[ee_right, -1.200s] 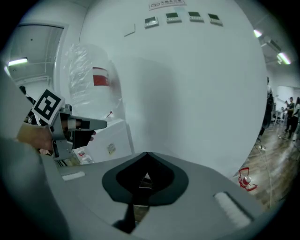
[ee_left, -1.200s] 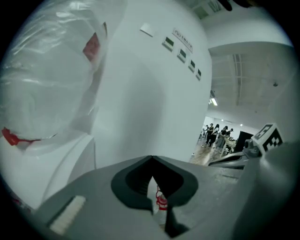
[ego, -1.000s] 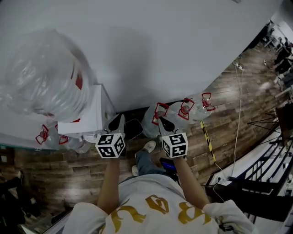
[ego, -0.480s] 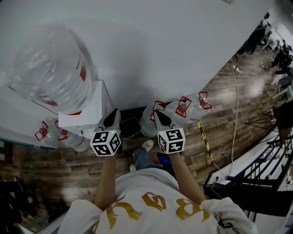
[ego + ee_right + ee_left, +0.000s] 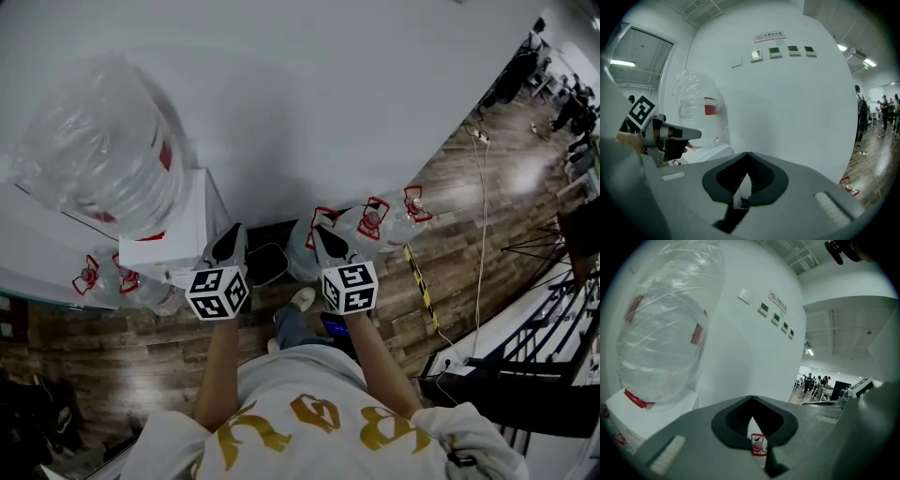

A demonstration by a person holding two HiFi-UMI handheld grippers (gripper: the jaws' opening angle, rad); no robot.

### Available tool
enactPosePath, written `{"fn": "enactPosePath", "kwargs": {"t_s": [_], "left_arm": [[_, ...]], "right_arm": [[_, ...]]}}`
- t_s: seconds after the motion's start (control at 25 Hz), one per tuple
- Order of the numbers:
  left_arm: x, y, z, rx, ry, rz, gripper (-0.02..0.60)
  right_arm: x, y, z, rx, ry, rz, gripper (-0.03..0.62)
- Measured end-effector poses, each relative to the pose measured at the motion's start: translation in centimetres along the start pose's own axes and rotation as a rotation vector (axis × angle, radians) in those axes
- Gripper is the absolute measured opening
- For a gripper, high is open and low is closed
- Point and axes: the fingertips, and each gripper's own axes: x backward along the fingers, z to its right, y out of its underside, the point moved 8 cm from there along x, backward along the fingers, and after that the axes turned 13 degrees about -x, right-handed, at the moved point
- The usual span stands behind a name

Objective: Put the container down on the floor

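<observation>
While the left gripper (image 5: 229,246) and right gripper (image 5: 325,242) hang closed on nothing, the big clear plastic-wrapped water container (image 5: 103,141) sits atop the white dispenser (image 5: 183,234), its slick wrap likely to slide from narrow jaws.

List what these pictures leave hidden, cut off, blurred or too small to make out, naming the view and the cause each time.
- Wall signs, right gripper view: print too small to read.
- Wrapped bottle on the dispenser, head view: label obscured by plastic wrap.
- Floor bottles, head view: the nearest is partly behind the right gripper.
- Distant people, left gripper view: too small.
</observation>
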Motion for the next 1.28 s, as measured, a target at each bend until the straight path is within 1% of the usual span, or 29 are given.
{"fn": "enactPosePath", "kwargs": {"t_s": [0.28,0.68,1.28], "left_arm": [[0.0,0.4,-0.7,0.007,-0.016,-0.014,0.0],[-0.4,0.8,-1.2,0.002,-0.009,-0.03,0.0],[-0.4,1.2,-1.1,0.009,-0.013,-0.024,0.0]], "right_arm": [[-0.4,0.5,0.0,-0.01,0.004,-0.014,0.025],[-0.8,1.0,0.2,-0.037,0.021,-0.026,0.025],[-0.5,2.2,0.7,-0.065,0.035,-0.043,0.025]]}}
